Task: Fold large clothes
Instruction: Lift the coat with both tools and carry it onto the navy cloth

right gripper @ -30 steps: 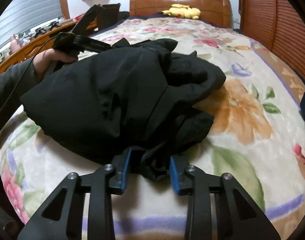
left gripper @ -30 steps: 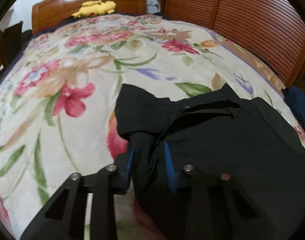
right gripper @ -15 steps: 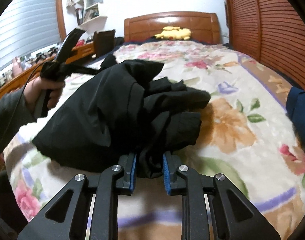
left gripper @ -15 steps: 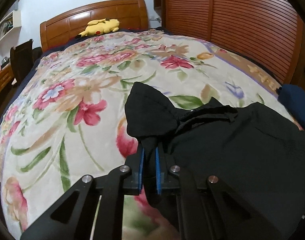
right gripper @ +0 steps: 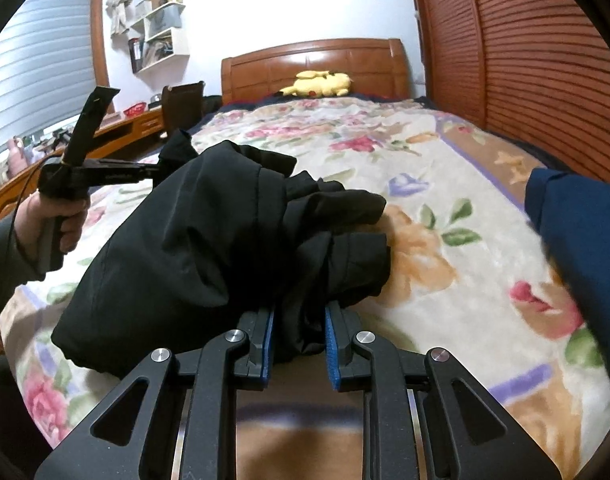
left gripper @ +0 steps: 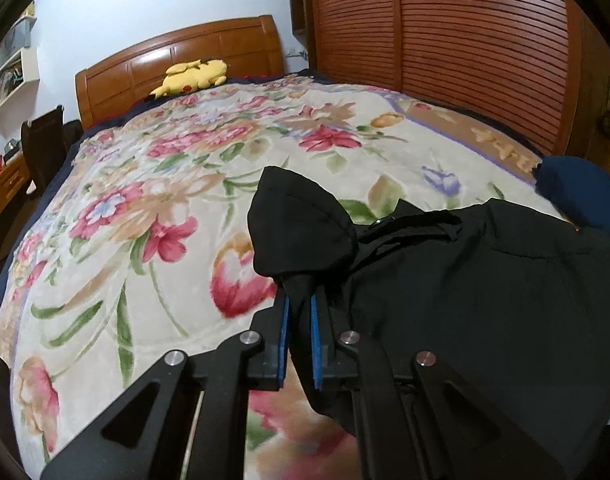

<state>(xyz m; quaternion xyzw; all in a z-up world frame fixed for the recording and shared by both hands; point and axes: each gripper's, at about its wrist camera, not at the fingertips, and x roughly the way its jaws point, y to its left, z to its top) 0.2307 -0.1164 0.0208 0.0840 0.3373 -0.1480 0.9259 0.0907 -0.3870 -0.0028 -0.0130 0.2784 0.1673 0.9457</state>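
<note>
I had the left gripper (left gripper: pixel 300 312) pinched tight on a corner of the crumpled black fabric garment (left gripper: pixel 485 292), which lay bunched on the floral plush blanket (left gripper: pixel 165 184) covering the bed. My right gripper (right gripper: pixel 297 340) was clamped on a thicker bunched fold at the garment's near edge, blue pads (right gripper: pixel 332 336) pressing the cloth.
</note>
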